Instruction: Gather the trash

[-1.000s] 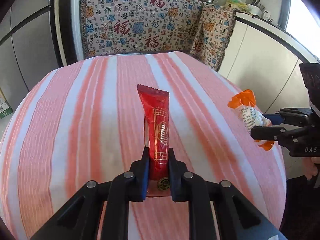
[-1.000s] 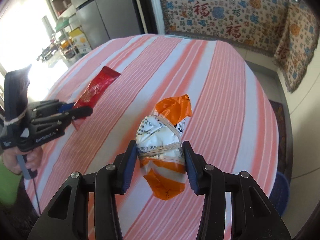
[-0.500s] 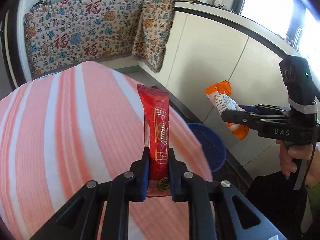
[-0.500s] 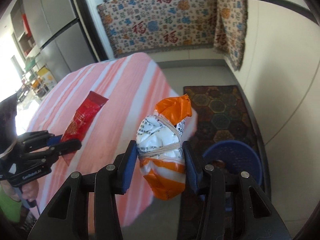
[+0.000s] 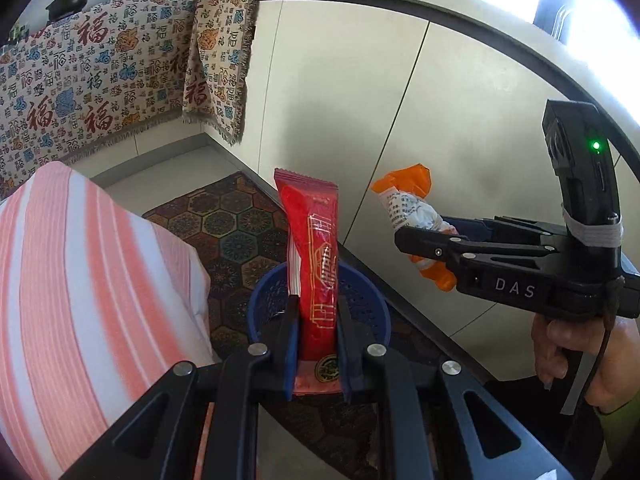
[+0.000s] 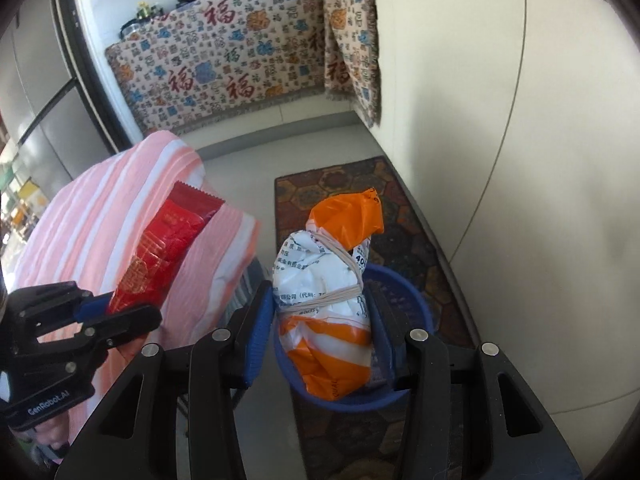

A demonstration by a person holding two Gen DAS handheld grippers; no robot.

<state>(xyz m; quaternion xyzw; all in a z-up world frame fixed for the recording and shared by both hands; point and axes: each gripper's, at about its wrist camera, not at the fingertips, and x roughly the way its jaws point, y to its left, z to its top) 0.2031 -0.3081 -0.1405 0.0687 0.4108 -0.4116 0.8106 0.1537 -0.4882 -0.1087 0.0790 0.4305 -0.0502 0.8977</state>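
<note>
My left gripper [image 5: 318, 312] is shut on a long red snack wrapper [image 5: 310, 248] that stands up between its blue pads. Behind and below it on the floor sits a blue perforated basket [image 5: 362, 300]. The right gripper [image 6: 320, 300] is shut on a white and orange bag tied with rubber bands [image 6: 326, 292], held directly over the blue basket [image 6: 408, 300]. In the left wrist view the right gripper [image 5: 420, 240] with its bag [image 5: 408, 208] hangs to the right. The left gripper [image 6: 120, 312] with the red wrapper [image 6: 164, 248] shows at the left of the right wrist view.
A table under a pink and white striped cloth [image 5: 80, 280] stands to the left, its corner close to the basket. A dark patterned rug [image 6: 348, 184] lies under the basket. White cabinet fronts [image 5: 400, 120] run along the right. A patterned cloth [image 5: 100, 80] hangs at the back.
Both grippers have swung from above the striped table to the right, off its edge, and now hang over the blue basket on the floor. Each still holds its piece of trash.
</note>
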